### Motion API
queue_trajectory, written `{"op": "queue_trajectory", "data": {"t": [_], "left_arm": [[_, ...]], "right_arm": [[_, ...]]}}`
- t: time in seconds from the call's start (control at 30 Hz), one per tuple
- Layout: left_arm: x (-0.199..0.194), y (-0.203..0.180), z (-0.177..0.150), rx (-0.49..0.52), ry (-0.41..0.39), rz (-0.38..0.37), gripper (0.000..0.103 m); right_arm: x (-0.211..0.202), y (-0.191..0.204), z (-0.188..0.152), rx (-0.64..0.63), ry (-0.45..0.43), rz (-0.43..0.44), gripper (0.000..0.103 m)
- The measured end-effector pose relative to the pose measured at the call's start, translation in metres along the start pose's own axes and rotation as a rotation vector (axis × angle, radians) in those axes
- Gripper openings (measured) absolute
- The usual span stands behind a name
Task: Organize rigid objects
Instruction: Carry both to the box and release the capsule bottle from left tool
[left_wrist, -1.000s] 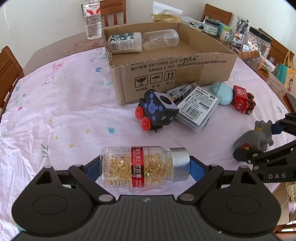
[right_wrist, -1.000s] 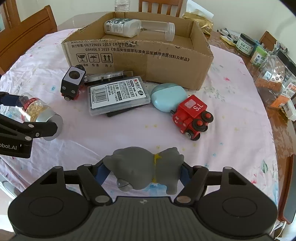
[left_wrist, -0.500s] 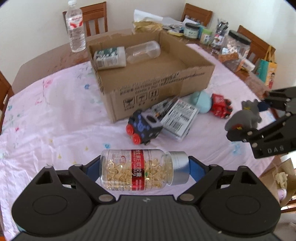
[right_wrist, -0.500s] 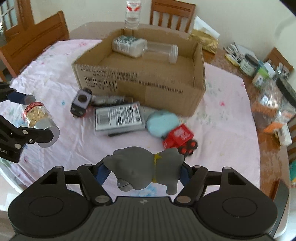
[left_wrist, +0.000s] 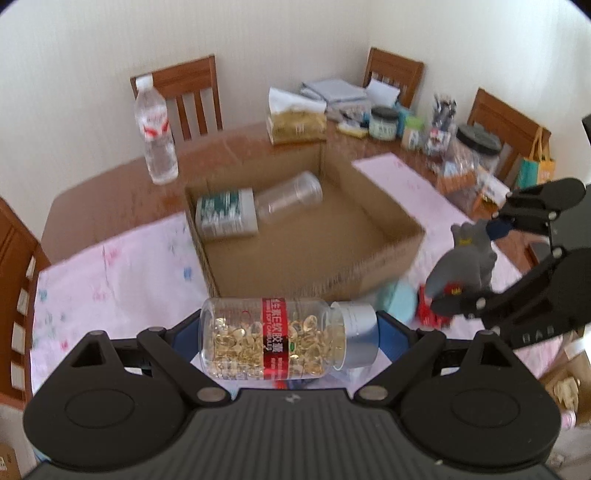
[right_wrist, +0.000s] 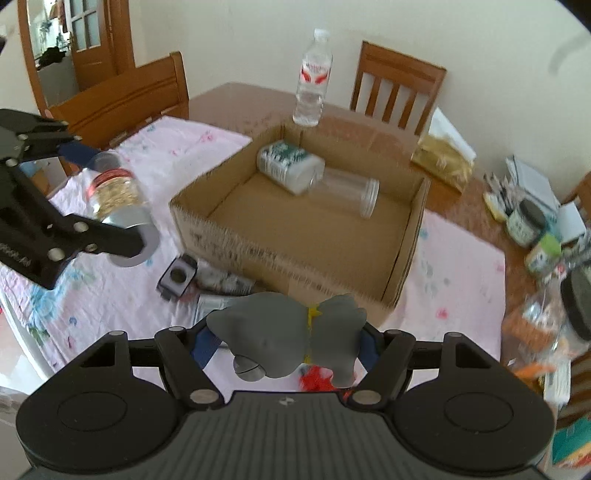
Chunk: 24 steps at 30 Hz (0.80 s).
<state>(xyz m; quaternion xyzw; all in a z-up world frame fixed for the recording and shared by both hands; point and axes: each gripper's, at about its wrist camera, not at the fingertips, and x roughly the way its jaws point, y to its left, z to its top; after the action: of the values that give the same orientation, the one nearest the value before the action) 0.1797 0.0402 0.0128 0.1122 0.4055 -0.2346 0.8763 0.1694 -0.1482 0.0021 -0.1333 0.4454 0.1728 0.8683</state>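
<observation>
My left gripper (left_wrist: 288, 334) is shut on a clear bottle of yellow capsules (left_wrist: 280, 338) with a red label and silver cap, held sideways high above the table in front of the cardboard box (left_wrist: 384, 266). My right gripper (right_wrist: 286, 341) is shut on a grey toy animal (right_wrist: 284, 334), also raised, near the box's front right. The box (right_wrist: 295, 247) holds a white bottle (right_wrist: 290, 166) and a clear jar (right_wrist: 347, 190). Each gripper shows in the other's view: the right gripper (left_wrist: 476, 269) and the left gripper (right_wrist: 107, 195).
On the pink cloth before the box lie a black cube toy (right_wrist: 177, 277), a flat packet (right_wrist: 218, 302), a light blue case (left_wrist: 400, 302) and a red toy (left_wrist: 430, 314). A water bottle (left_wrist: 155, 140) and jars (left_wrist: 384, 123) stand behind; chairs surround the table.
Both grippers have risen well above the table with their objects and moved toward the box, so its inside now shows from above.
</observation>
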Motion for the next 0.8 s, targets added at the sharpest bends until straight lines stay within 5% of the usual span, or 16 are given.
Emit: {"op": "queue_trajectory", "data": {"t": [0.33, 0.8], "left_arm": [[0.041, 0.003, 0.041, -0.032, -0.029, 0.041, 0.093], [0.06, 0.02, 0.045, -0.18, -0.09, 0.123, 0.097]], "right_arm": [[0.005, -0.029, 0.026, -0.017, -0.054, 0.008, 0.077], [0.025, -0.05, 0.047, -0.016, -0.059, 0.025, 0.077]]}}
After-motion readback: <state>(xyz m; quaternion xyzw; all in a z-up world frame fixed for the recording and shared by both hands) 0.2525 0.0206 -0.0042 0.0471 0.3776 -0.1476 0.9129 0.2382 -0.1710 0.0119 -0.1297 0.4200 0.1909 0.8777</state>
